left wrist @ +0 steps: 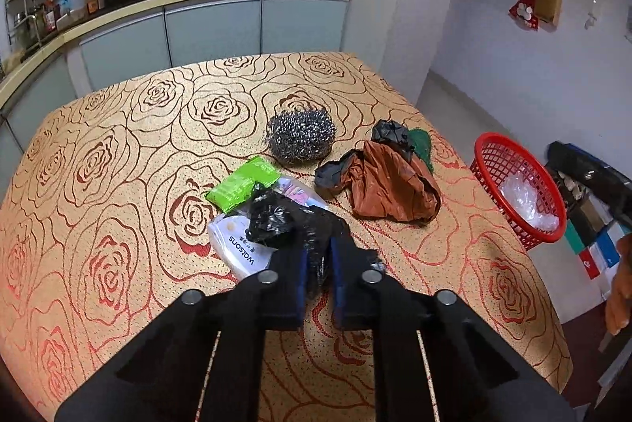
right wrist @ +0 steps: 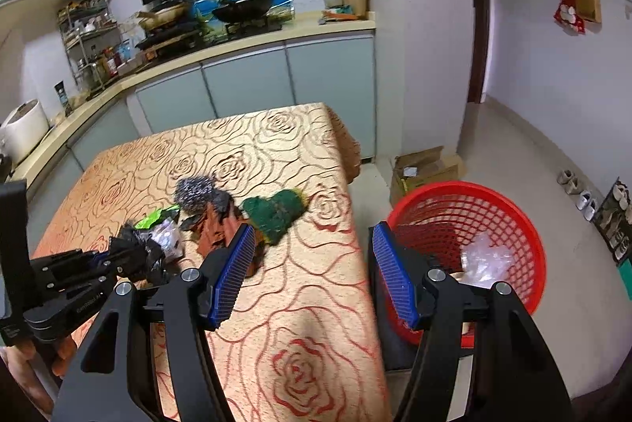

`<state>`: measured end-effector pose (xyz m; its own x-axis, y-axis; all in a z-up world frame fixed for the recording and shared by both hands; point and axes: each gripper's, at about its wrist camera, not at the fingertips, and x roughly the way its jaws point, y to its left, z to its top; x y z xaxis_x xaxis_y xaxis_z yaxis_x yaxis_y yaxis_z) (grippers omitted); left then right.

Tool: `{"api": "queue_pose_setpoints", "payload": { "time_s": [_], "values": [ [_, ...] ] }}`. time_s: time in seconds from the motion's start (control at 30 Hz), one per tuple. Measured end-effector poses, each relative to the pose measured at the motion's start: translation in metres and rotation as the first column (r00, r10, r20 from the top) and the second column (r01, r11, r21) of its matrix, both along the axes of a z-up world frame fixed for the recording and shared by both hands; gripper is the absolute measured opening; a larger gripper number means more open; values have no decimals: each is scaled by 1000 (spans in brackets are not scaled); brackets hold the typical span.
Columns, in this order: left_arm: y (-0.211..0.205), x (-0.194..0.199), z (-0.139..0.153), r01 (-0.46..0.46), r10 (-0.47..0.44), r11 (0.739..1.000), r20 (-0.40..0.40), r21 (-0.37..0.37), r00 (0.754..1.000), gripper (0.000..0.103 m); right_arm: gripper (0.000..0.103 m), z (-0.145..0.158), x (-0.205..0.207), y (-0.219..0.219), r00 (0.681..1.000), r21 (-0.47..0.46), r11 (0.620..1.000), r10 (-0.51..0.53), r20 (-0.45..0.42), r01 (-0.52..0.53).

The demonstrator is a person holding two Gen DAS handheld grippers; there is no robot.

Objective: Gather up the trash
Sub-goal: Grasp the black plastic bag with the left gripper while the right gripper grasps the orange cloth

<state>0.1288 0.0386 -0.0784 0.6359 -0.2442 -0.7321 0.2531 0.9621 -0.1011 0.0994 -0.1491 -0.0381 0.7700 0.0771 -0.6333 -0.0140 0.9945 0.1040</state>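
Nearest us, our left gripper (left wrist: 318, 264) is clamped on the crumpled black plastic bag (left wrist: 284, 220), which lies on the rose-patterned tablecloth (left wrist: 118, 145). Our right gripper (right wrist: 312, 272) hangs half open and empty, the red basket (right wrist: 525, 224) just right of it.

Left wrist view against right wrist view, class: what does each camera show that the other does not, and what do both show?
Only the left wrist view shows the white Watsons packet and the left gripper's blue pads pinching the crumpled black plastic bag.

Only the right wrist view shows the open cardboard box on the floor, the white rice cooker, and the right gripper open and empty.

Both show the rose-patterned tablecloth, steel wool scourer, green packet, brown crumpled bag and red plastic basket.
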Motion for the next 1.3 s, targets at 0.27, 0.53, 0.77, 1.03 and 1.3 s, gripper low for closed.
{"api": "queue_pose_setpoints", "payload": {
  "time_s": [0.27,0.53,0.77,1.03,1.3],
  "values": [
    [18,-13,29,-30,32,999,64,-28,997,5,61,-16,19,34,995,-12,995,96,-40,-97],
    [40,-21,49,-77,79,997,119,-26,990,5,61,-37,43,62,981,-2,986,166,-104,-167],
    [55,-19,48,-109,111,994,117,-26,987,5,52,-52,61,77,970,-32,980,190,-149,-196],
    [65,-18,44,-131,133,991,106,-29,985,5,33,-63,67,76,964,-45,976,201,-173,-212],
    [66,-18,43,-141,143,990,104,-23,984,5,24,-63,59,76,970,-73,976,193,-150,-205]
  ]
}}
